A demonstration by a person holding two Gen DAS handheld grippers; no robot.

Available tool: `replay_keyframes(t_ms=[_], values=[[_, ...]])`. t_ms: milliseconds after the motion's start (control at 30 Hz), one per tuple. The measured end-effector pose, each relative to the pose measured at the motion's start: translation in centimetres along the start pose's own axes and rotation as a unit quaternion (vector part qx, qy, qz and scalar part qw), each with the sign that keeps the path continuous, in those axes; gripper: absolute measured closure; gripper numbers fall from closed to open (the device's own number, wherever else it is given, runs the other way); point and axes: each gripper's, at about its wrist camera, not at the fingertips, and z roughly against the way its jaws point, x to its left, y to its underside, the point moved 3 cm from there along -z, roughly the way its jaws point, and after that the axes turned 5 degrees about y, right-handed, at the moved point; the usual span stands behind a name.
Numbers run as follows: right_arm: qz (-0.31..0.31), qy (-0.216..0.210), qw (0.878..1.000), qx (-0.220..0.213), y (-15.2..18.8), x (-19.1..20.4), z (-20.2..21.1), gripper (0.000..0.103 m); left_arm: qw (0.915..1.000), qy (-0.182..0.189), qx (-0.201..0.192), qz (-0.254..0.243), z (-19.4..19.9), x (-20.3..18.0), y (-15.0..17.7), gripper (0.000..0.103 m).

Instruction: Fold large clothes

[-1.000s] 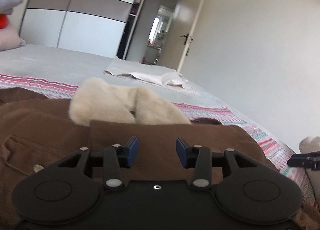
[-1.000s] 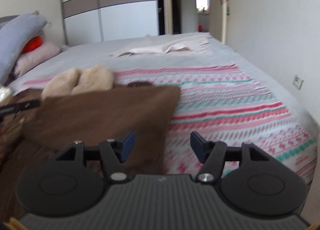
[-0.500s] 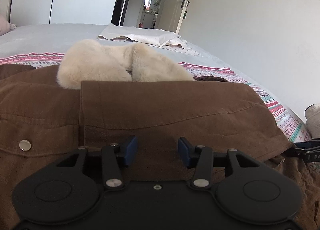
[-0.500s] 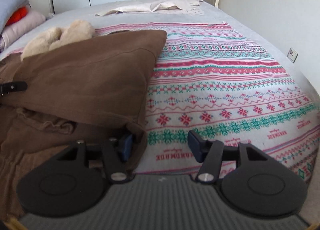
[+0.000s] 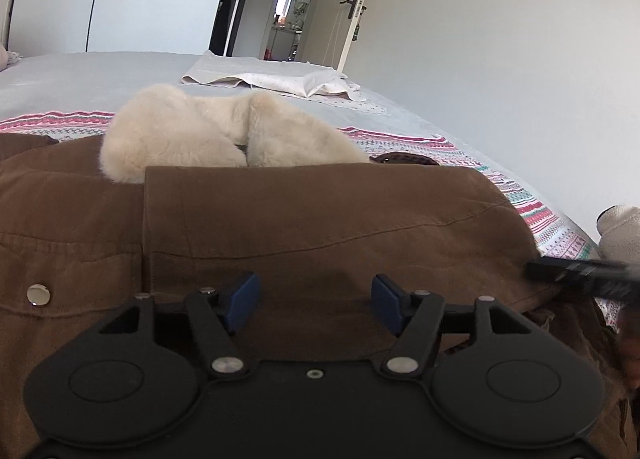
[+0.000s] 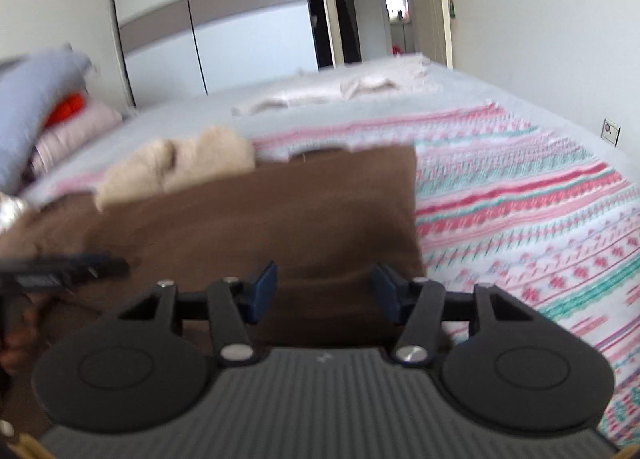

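Observation:
A large brown jacket [image 5: 320, 227] with a cream fleece collar [image 5: 200, 139] lies on the bed, one panel folded over its front. My left gripper [image 5: 314, 305] is open and empty just above the folded panel's near edge. My right gripper [image 6: 324, 293] is open and empty over the jacket's right side [image 6: 280, 227]. The right gripper's tip also shows in the left wrist view [image 5: 580, 273]. The left gripper's tip shows in the right wrist view [image 6: 60, 269]. The right wrist view is motion-blurred.
A striped pink, green and white blanket [image 6: 540, 211] covers the bed under the jacket. A pale cloth [image 5: 276, 79] lies farther back on the grey sheet. Pillows [image 6: 48, 99] are stacked at the left. A wardrobe [image 5: 120, 7], an open door and a white wall stand beyond.
The left gripper's jaws have opened wider and it pulled back a little. The right gripper has risen and swung left, from the jacket's right edge to over the jacket.

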Motion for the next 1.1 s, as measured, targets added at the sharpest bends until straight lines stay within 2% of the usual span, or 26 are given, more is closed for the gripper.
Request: replay_keyframes(t_ms=[167, 267, 300, 333, 400, 433, 467, 500, 567, 667, 833, 1033, 1100], values=[[-0.021, -0.045, 0.999, -0.008, 1.0, -1.8, 0.6, 0.051, 0.9999, 0.012, -0.002, 0.012, 0.0, 0.3, 0.0, 0.037], [-0.066, -0.073, 0.995, -0.004, 1.1, -3.2, 2.2, 0.05, 0.9996, 0.016, -0.009, 0.019, 0.5, 0.5, 0.0, 0.037], [-0.075, -0.077, 0.994, 0.003, 0.9, -3.5, 3.1, 0.047, 0.9996, 0.01, -0.011, 0.023, 0.9, 0.5, -0.1, 0.036], [-0.078, -0.08, 0.994, 0.007, 0.5, -3.6, 4.1, 0.036, 0.9996, -0.002, -0.009, 0.026, 1.3, 0.5, -0.3, 0.036], [-0.083, -0.051, 0.995, 0.001, -0.1, -3.6, 6.5, 0.017, 0.9993, -0.025, -0.007, 0.027, 3.0, 0.5, -0.7, 0.034], [-0.087, -0.033, 0.996, -0.005, -0.4, -3.6, 7.7, 0.015, 0.9991, -0.032, -0.007, 0.027, 3.9, 0.5, -0.8, 0.029], [-0.096, -0.021, 0.995, -0.007, -0.7, -3.5, 8.8, 0.015, 0.9986, -0.042, -0.006, 0.031, 5.0, 0.6, -1.0, 0.015], [-0.107, -0.013, 0.994, -0.006, -0.9, -3.4, 9.8, 0.013, 0.998, -0.052, -0.005, 0.036, 6.2, 0.8, -1.1, 0.01], [-0.118, -0.012, 0.993, -0.006, -1.2, -2.6, 11.7, 0.009, 0.9969, -0.067, -0.003, 0.04, 8.7, 1.1, -1.2, 0.01], [-0.14, -0.026, 0.99, -0.01, -1.9, -1.1, 13.4, 0.004, 0.9929, -0.104, -0.007, 0.056, 12.9, 2.2, -1.0, 0.003], [-0.162, -0.062, 0.985, -0.003, -2.7, 1.9, 14.5, 0.001, 0.9753, -0.197, -0.024, 0.097, 19.9, 5.4, 0.4, 0.0], [-0.159, -0.071, 0.985, 0.01, -1.6, 6.5, 12.2, 0.0, 0.941, -0.289, -0.084, 0.155, 26.7, 10.9, 4.0, 0.0], [-0.147, -0.072, 0.986, 0.019, -0.8, 8.2, 11.3, 0.0, 0.9262, -0.318, -0.096, 0.179, 28.4, 13.2, 5.0, 0.0]])
